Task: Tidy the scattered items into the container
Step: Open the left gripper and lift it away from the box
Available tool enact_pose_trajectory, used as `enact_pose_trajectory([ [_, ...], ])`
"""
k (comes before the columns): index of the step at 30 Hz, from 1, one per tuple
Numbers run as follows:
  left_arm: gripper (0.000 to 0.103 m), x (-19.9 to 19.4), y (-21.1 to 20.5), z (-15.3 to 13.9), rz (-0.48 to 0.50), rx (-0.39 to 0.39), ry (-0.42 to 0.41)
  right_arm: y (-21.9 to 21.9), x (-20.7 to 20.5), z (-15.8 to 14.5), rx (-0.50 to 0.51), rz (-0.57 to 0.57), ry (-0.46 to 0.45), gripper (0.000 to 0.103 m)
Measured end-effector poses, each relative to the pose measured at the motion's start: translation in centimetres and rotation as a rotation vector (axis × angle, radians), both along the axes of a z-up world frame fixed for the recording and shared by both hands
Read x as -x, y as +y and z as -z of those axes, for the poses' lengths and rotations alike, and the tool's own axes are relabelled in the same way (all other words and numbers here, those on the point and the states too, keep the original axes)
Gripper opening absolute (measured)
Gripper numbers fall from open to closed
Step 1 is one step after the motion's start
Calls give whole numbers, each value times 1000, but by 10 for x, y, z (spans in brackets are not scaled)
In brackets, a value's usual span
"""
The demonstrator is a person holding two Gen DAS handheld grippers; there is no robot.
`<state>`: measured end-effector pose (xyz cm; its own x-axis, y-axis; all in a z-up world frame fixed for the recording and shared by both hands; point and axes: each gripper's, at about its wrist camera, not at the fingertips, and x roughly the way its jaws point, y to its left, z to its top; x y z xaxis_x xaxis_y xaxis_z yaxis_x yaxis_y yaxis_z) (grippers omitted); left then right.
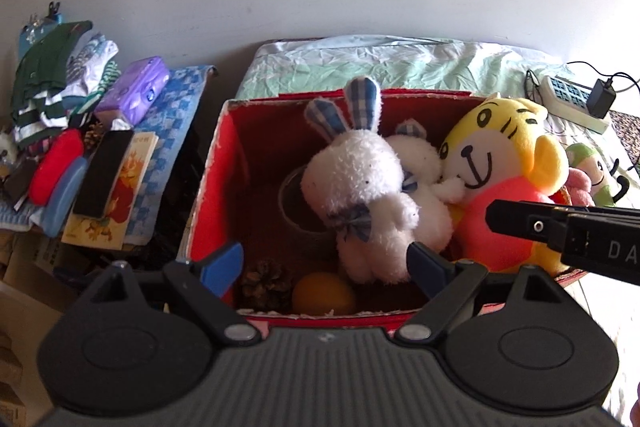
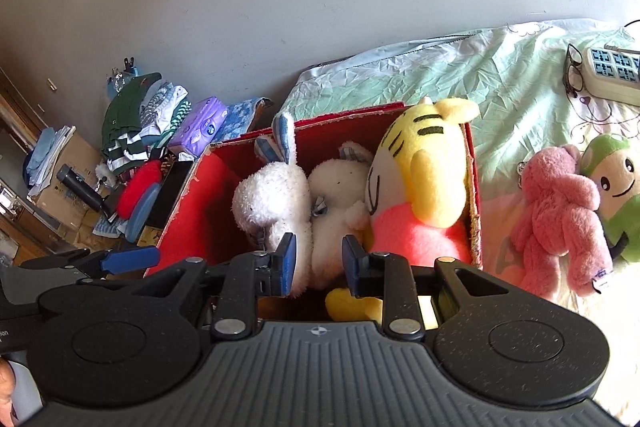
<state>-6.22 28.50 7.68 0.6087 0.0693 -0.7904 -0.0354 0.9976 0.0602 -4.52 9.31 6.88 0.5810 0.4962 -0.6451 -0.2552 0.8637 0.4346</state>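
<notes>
Home bedroom, rumpled bedsheet (image 2: 500, 75), folded clothes (image 1: 52, 87), plush toys (image 2: 560, 211)

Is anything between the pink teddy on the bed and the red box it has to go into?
Only the box's own right wall. The pink teddy lies on the bedsheet just outside the red box. Inside, the yellow tiger plush fills that side, so free room is further left.

text: "DA" (cut off) | on: right gripper (image 1: 600, 239) body | else: none legible
</notes>
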Motion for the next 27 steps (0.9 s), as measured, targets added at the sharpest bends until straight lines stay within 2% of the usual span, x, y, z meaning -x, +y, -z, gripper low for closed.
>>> enact_pose_trajectory([
  [1, 89, 1, -4, 0, -12, -9, -2, -3, -2, 0, -5, -12, 3, 30],
  [3, 103, 2, -10, 1, -36, -18, -5, -7, -4, 2, -5, -33, 11, 30],
  [9, 103, 3, -21, 7, -74, -15, 0, -13, -5, 7, -12, -45, 22, 30],
  [21, 103, -11, 1, 22, -28, 23, 64, -5, 1, 11, -12, 104, 27, 31],
  [27, 103, -20, 14, 34, 4, 30, 93, 9, 9, 14, 51, 161, -9, 30],
])
